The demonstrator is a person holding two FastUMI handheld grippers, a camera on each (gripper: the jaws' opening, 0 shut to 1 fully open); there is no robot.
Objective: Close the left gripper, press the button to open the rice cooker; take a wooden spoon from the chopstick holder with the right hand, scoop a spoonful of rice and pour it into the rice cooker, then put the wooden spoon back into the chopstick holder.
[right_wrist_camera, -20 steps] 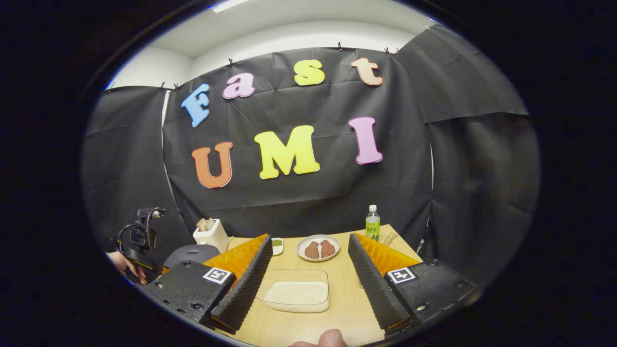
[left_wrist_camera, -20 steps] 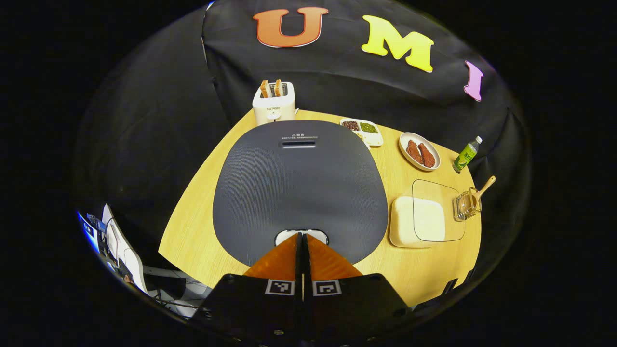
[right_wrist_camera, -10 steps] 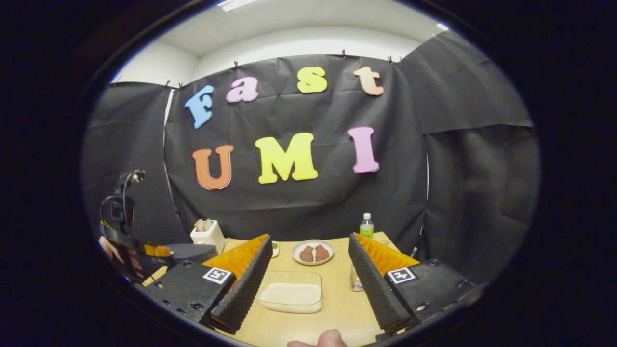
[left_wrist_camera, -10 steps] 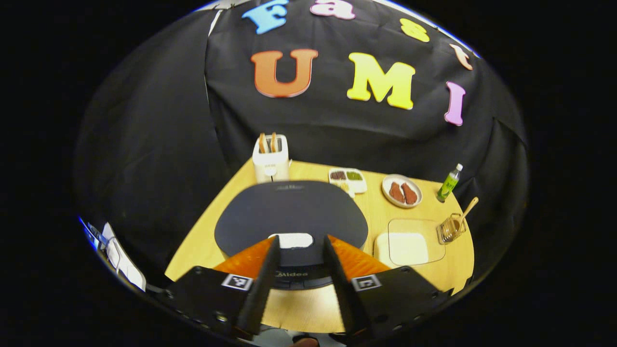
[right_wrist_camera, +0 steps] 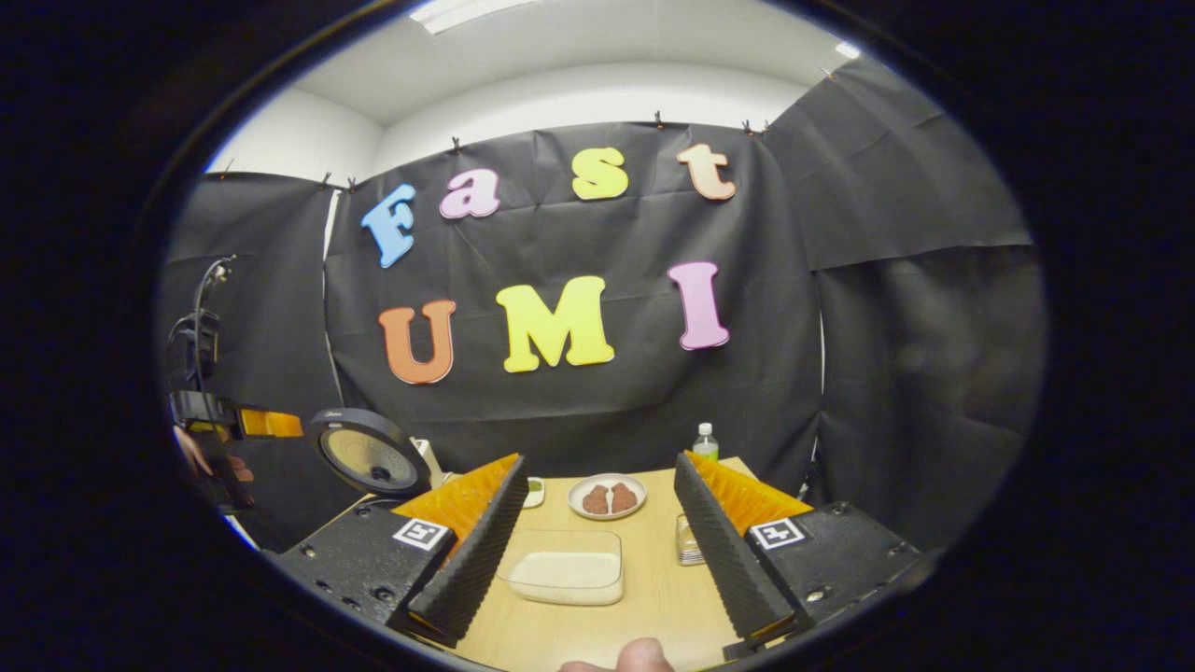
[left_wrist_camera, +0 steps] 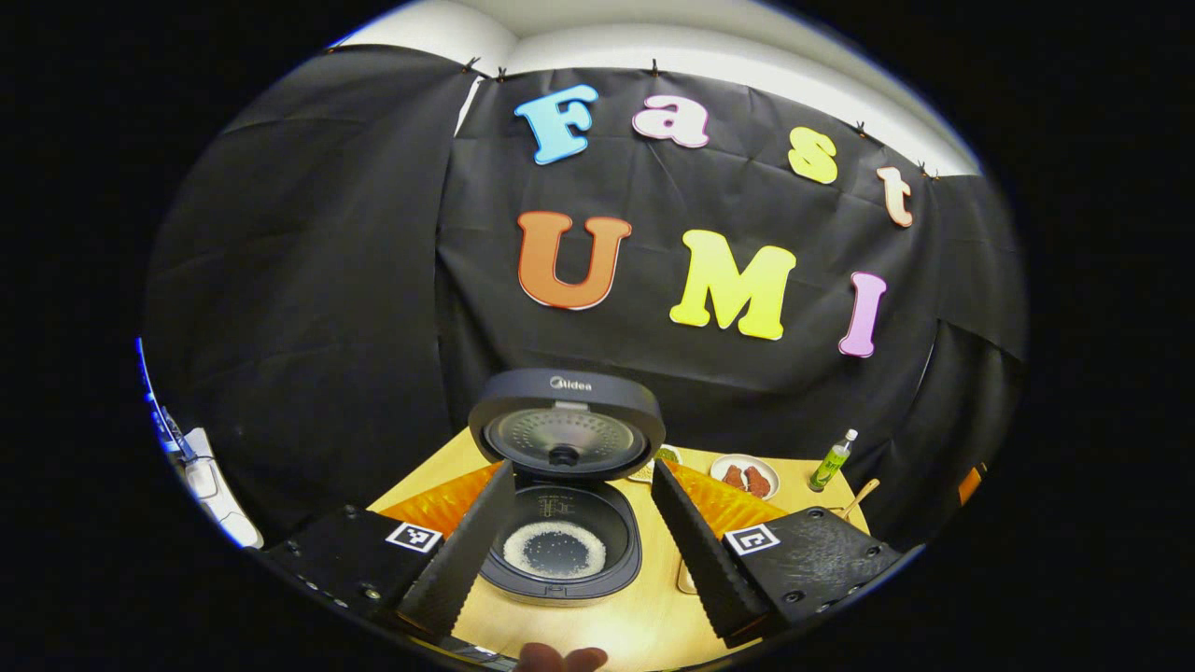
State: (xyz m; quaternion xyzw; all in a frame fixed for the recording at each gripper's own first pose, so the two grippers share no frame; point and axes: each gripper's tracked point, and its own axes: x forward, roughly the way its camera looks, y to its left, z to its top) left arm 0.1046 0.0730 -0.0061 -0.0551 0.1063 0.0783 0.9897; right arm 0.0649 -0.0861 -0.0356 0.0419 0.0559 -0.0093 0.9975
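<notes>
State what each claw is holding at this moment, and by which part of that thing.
Nothing is held. The left claw stands open above the opened rice cooker; the right claw stands open above the rice container, with nothing between the fingers.

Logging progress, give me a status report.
Both tongs open, empty: left, right. Cooker lid up. Spoon in holder, untouched. Nothing in the way.

Wooden table [right_wrist_camera: 653, 597] bears rice cooker [left_wrist_camera: 564, 551], rice tray [right_wrist_camera: 567, 569], plate [right_wrist_camera: 609, 495]
</notes>
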